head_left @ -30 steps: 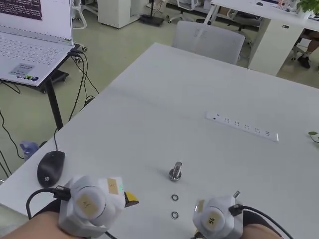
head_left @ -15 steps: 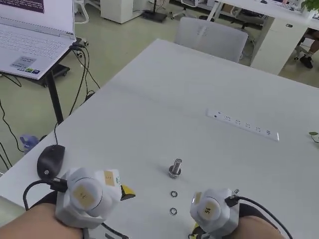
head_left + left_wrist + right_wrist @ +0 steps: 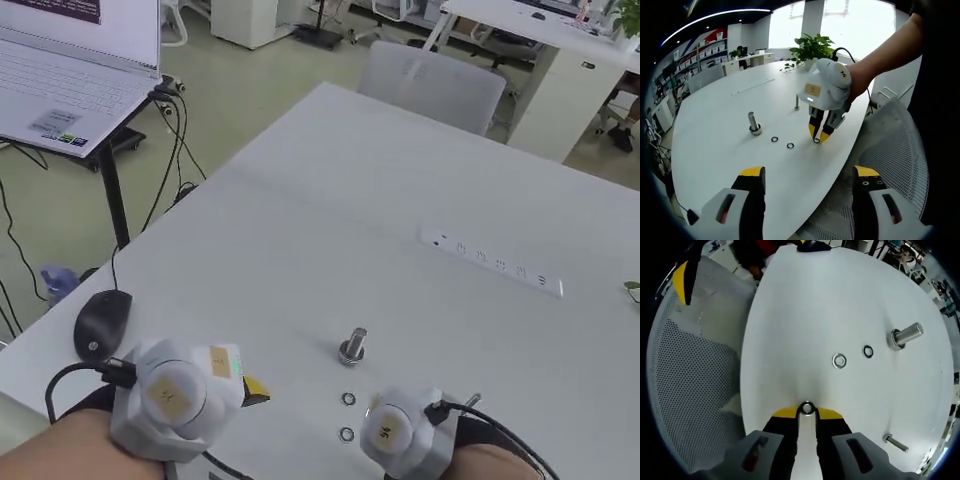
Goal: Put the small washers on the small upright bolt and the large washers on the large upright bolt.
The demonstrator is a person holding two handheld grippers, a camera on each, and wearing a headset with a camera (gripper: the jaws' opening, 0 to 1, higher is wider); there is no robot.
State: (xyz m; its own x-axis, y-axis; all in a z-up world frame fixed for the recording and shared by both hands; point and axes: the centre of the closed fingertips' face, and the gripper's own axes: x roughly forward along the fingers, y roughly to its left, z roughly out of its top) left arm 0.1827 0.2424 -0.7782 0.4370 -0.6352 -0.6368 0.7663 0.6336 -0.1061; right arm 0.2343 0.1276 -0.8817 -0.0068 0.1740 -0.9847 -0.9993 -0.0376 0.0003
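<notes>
The large upright bolt (image 3: 352,345) stands on the white table (image 3: 330,200), with two loose washers (image 3: 348,399) (image 3: 346,434) lying in front of it. Right of them, the small upright bolt (image 3: 472,401) pokes up beside my right hand. My right gripper (image 3: 807,412) is shut on a washer (image 3: 807,408) at the table's near edge; the left gripper view shows it pinched in the yellow tips (image 3: 816,140). My left gripper (image 3: 809,175) is open and holds nothing, left of the washers and apart from them.
A white power strip (image 3: 490,260) lies further back on the table. A black mouse (image 3: 102,325) sits at the left edge, with a laptop (image 3: 70,70) on a stand beyond it. A grey mesh chair (image 3: 695,365) is below the near edge.
My right gripper has shifted a little left along the near edge, closer to the loose washers. The left gripper has barely moved.
</notes>
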